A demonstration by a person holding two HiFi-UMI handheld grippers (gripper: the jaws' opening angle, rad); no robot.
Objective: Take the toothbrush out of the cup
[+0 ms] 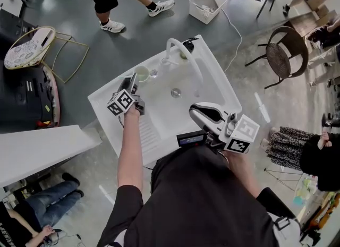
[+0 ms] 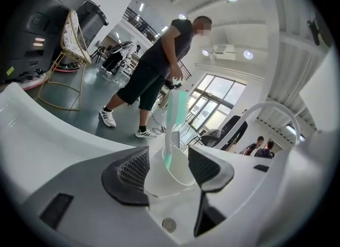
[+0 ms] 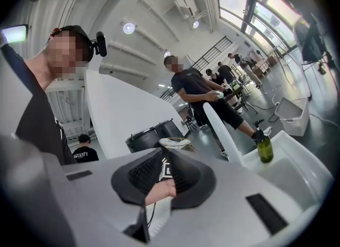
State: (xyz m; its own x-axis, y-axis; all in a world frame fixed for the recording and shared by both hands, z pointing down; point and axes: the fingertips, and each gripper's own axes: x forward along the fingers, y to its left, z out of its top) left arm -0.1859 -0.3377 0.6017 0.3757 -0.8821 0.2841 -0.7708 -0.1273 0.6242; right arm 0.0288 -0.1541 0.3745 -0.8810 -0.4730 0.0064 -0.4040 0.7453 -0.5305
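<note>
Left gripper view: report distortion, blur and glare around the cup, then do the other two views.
Left gripper view: fisheye bends the sink rim, dark corners; cup sharp, toothbrush smeared and see-through. Right gripper view: same bending, windows washed out at top right. Head view: even light, soft shadows, sharp.

Cup [image 2: 171, 179]: lower wall and base were hidden behind the pads of the left gripper [image 2: 169, 154], which was closed on it.
Toothbrush [image 2: 175, 116]: the foot was sunk inside the cup. The green upper part was blurred, probably the head. In the head view it was too small to tell.
Sink [image 1: 159, 108]: the near edge was covered by the person's torso [image 1: 212, 203].
Right gripper [image 3: 169, 154]: jaws together. Only 1 narrow slit showed a sliver of forearm [image 3: 158, 192], the rest hidden.
</note>
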